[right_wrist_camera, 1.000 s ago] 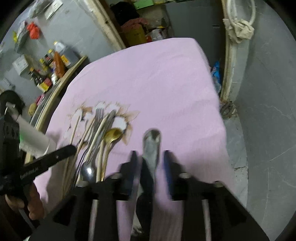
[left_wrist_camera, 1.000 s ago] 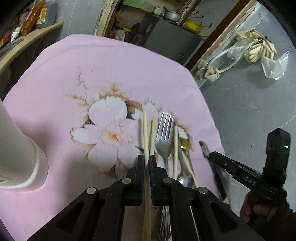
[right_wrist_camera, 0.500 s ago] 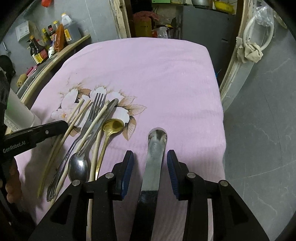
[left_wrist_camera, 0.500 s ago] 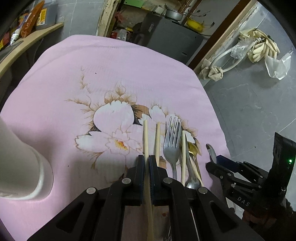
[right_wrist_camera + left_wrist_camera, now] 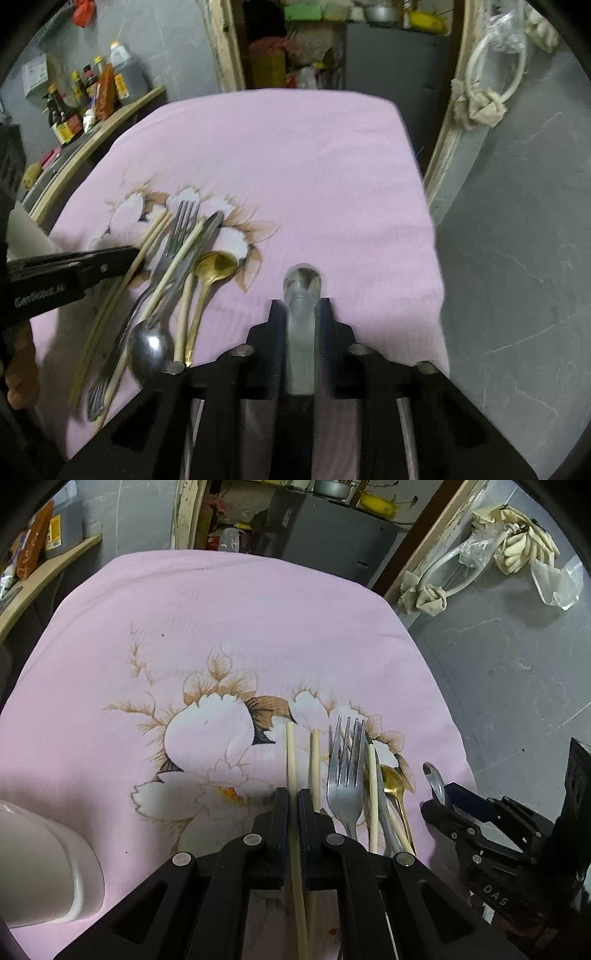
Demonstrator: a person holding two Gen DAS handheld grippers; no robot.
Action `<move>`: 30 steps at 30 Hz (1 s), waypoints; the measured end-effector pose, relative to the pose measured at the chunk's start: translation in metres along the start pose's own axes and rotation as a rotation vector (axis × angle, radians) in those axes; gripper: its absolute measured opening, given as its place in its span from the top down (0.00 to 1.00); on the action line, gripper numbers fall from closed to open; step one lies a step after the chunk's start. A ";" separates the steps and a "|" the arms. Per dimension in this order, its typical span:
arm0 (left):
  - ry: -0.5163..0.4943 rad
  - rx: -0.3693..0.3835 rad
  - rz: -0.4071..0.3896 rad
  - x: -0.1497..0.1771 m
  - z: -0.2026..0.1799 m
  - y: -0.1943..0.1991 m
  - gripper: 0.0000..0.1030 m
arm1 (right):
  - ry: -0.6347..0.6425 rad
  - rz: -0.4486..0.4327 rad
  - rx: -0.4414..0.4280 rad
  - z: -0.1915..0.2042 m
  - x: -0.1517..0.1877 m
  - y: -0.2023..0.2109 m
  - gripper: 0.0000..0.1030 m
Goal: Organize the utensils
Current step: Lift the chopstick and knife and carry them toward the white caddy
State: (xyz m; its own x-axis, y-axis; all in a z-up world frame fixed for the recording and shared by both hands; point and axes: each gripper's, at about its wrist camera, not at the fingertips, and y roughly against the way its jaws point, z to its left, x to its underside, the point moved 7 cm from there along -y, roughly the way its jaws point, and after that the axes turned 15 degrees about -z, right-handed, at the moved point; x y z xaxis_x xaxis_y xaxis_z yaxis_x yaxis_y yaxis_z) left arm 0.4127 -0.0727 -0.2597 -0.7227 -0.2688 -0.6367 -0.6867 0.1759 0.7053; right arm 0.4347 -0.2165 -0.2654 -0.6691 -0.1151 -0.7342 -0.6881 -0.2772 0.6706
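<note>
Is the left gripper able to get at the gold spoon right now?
Probably not yet: the left gripper is shut on a chopstick, and the fork and another chopstick lie between it and the gold spoon.

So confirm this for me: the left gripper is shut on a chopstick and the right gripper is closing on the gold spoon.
Not quite. The left gripper is shut on a chopstick, but the right gripper has just been closing on the butter knife, not the gold spoon, which lies apart in the pile. The right wrist view shows it.

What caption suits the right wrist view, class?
Right gripper closing on a butter knife on the pink cloth, beside piled utensils.
</note>
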 end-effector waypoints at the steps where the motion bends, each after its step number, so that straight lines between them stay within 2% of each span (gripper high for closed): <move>1: -0.003 0.001 -0.012 0.001 0.000 0.002 0.95 | -0.040 -0.002 -0.019 -0.004 0.000 0.002 0.85; 4: 0.028 0.024 -0.059 0.004 0.000 0.012 0.95 | -0.093 -0.015 -0.049 -0.011 0.002 0.009 0.85; 10: 0.099 0.054 -0.170 0.002 0.003 0.047 0.95 | -0.128 -0.134 -0.096 -0.012 -0.006 0.041 0.85; 14: 0.081 0.058 -0.224 -0.004 -0.001 0.070 0.95 | -0.132 -0.188 -0.102 -0.011 -0.006 0.056 0.86; 20: 0.035 0.077 -0.251 -0.009 -0.009 0.092 0.95 | -0.115 -0.227 -0.092 -0.002 -0.006 0.080 0.86; 30: 0.029 0.124 -0.331 -0.025 -0.006 0.136 0.95 | -0.068 -0.319 -0.073 0.022 -0.016 0.129 0.86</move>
State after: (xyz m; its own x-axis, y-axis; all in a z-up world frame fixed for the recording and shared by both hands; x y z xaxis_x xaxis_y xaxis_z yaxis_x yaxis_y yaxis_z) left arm 0.3376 -0.0477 -0.1456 -0.4579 -0.3573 -0.8141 -0.8890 0.1875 0.4177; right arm 0.3508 -0.2295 -0.1652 -0.4418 0.0516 -0.8956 -0.8457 -0.3570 0.3966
